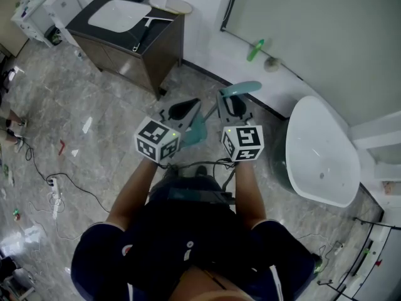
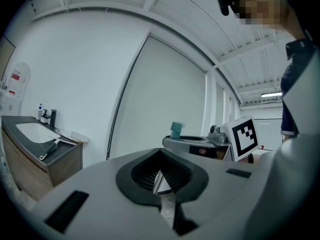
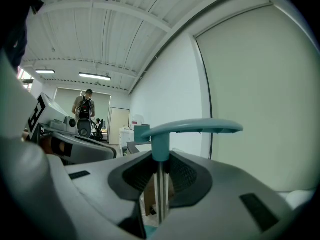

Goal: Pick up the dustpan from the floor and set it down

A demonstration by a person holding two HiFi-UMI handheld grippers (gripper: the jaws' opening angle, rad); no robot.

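Note:
The dustpan has a teal T-shaped handle (image 1: pixel 241 88) on a thin metal shaft (image 3: pixel 161 189). Its teal pan (image 1: pixel 195 132) hangs low between the two grippers, above the floor. My right gripper (image 1: pixel 233 105) is shut on the shaft just under the handle top (image 3: pixel 190 129), and the dark pads (image 3: pixel 186 176) press it from both sides. My left gripper (image 1: pixel 182 108) is held level beside it, to the left. It is shut, nothing sits between its pads (image 2: pixel 145 171), and it is not touching the dustpan. In the left gripper view the handle's end (image 2: pixel 176 129) shows above the right gripper (image 2: pixel 200 144).
A dark vanity (image 1: pixel 160 49) with a white sink (image 1: pixel 119 14) and a squeegee (image 1: pixel 147 30) stands at the far left. A white tub (image 1: pixel 319 152) sits on the right by the wall. Cables and a power strip (image 1: pixel 53 190) lie on the marble floor at left.

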